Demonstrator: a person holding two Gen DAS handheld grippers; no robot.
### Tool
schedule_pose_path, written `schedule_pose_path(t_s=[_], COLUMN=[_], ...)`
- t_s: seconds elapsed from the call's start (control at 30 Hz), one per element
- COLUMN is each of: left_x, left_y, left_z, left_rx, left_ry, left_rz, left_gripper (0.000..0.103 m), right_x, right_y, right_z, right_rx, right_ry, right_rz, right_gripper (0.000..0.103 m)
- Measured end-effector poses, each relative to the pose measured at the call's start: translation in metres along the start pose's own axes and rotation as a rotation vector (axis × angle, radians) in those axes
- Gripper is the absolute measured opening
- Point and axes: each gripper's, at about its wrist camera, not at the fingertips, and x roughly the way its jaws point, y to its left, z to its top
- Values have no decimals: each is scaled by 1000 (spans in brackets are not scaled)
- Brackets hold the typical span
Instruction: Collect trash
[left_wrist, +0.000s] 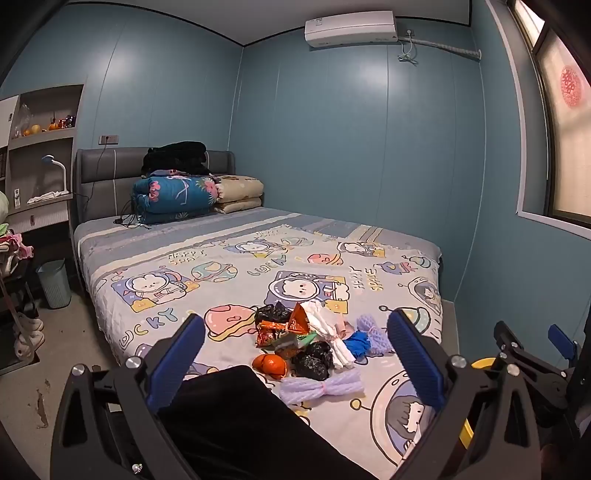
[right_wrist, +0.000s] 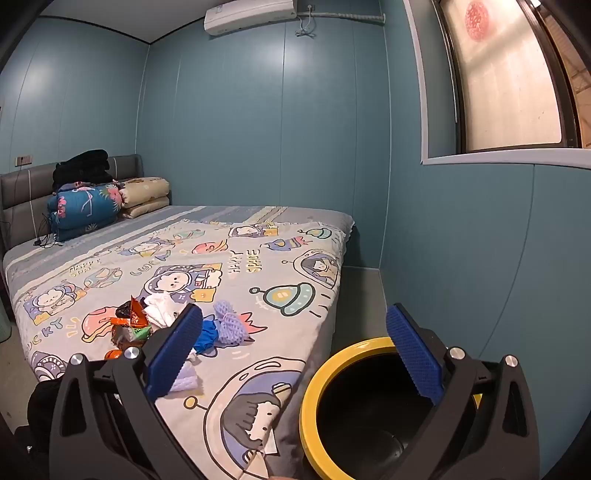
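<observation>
A pile of trash lies on the cartoon bed sheet (left_wrist: 229, 266): orange snack wrappers (left_wrist: 288, 325), white tissue (left_wrist: 328, 328), black crumpled bags (left_wrist: 312, 360), orange peel (left_wrist: 269, 365), a blue scrap (left_wrist: 358, 341) and purple foam nets (left_wrist: 321, 384). My left gripper (left_wrist: 295, 354) is open and empty, held above and in front of the pile. My right gripper (right_wrist: 295, 354) is open and empty, above the bed's right edge by a black bin with a yellow rim (right_wrist: 314, 384). The pile also shows in the right wrist view (right_wrist: 155, 317).
Folded quilts (left_wrist: 177, 195) and dark clothes sit at the headboard. A pale blue waste basket (left_wrist: 55, 282) stands on the floor left of the bed, beside shelves (left_wrist: 40, 147). Blue walls close the right side. Something black (left_wrist: 236, 421) lies under my left gripper.
</observation>
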Motion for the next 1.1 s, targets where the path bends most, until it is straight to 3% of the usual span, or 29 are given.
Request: schedule_pose_path(t_s=[1.1], left_x=[-1], left_y=[1], left_z=[0], left_rx=[-3], left_ry=[1], left_rz=[-1], left_gripper=[95], right_x=[2], right_y=[1], right_z=[-6], right_rx=[6], right_ry=[11], right_rz=[2], right_gripper=[95])
